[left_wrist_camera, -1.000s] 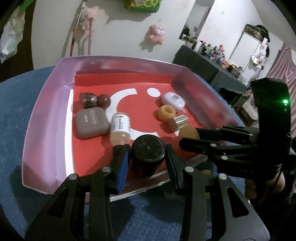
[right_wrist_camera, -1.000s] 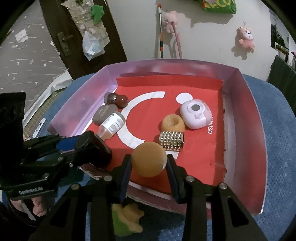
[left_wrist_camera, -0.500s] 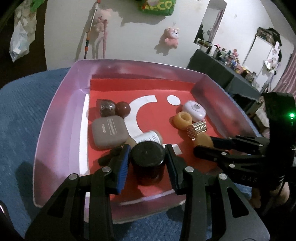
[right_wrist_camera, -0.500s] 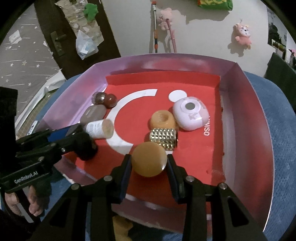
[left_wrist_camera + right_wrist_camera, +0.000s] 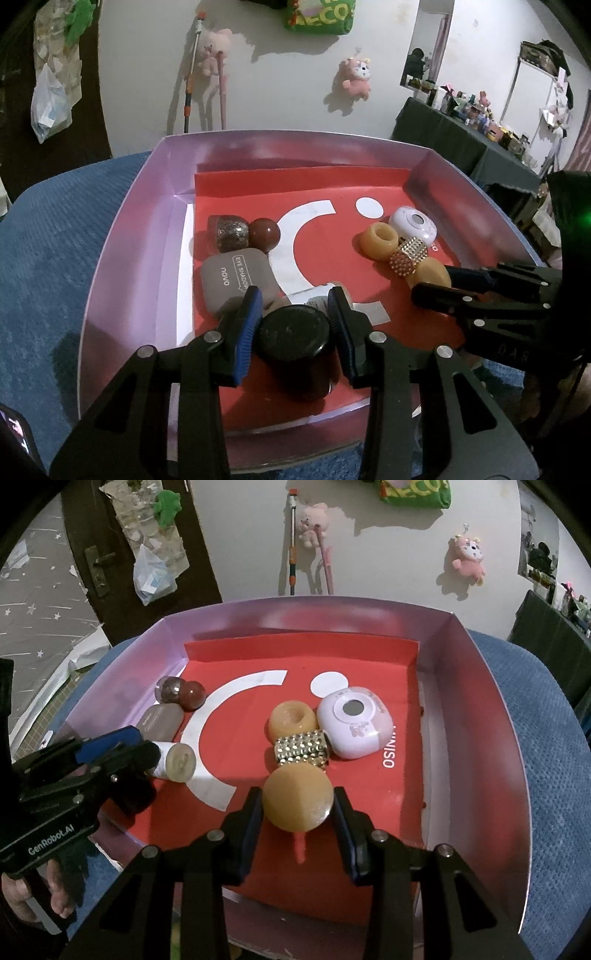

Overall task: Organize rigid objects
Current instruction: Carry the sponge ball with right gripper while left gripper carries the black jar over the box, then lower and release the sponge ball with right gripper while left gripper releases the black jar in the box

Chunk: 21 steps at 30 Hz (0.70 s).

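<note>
A pink-walled box (image 5: 122,236) (image 5: 491,709) with a red floor lies on a blue cloth. My left gripper (image 5: 293,319) is shut on a dark jar with a black lid (image 5: 295,339), low over the box's near left part. Just behind the jar lies a small white-labelled bottle (image 5: 317,297) (image 5: 175,762) on its side. My right gripper (image 5: 297,805) is shut on an orange ball (image 5: 297,797) (image 5: 430,271) over the near middle, right beside a gold studded cylinder (image 5: 301,747) (image 5: 408,256).
On the box floor lie a grey eye-shadow case (image 5: 234,282), a glittery dome (image 5: 227,232) and a brown ball (image 5: 264,232) at the left, an orange ring (image 5: 291,718) and a white compact (image 5: 354,725) at the right. A hand (image 5: 33,890) holds the left gripper's handle.
Both grippers moved forward over the near wall into the box with their objects. The small bottle rolled from pointing toward me to lying crosswise behind the jar.
</note>
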Tool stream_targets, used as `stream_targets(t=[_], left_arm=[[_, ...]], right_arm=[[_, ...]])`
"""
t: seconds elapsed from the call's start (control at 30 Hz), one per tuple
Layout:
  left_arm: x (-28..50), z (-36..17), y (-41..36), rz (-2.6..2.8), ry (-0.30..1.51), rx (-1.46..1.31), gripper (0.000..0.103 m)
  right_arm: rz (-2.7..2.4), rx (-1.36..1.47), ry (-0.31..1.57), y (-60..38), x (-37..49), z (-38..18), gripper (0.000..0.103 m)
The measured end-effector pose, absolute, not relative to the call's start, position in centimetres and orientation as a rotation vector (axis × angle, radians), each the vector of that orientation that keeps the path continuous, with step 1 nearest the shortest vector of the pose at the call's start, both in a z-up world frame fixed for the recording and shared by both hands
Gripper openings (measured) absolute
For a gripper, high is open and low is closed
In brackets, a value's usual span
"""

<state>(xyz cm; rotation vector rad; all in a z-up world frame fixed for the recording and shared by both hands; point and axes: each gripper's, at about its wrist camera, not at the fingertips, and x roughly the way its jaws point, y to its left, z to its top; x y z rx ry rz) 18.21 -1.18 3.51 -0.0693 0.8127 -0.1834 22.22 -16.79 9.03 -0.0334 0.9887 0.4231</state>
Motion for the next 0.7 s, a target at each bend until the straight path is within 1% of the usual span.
stream_targets(t=[0.7], left_arm=[[18.34, 3.52, -0.82, -0.19, 0.814, -0.091, 0.035]], right_arm=[[0.423, -0.033, 0.988, -16.83, 22.21, 9.08, 0.04]])
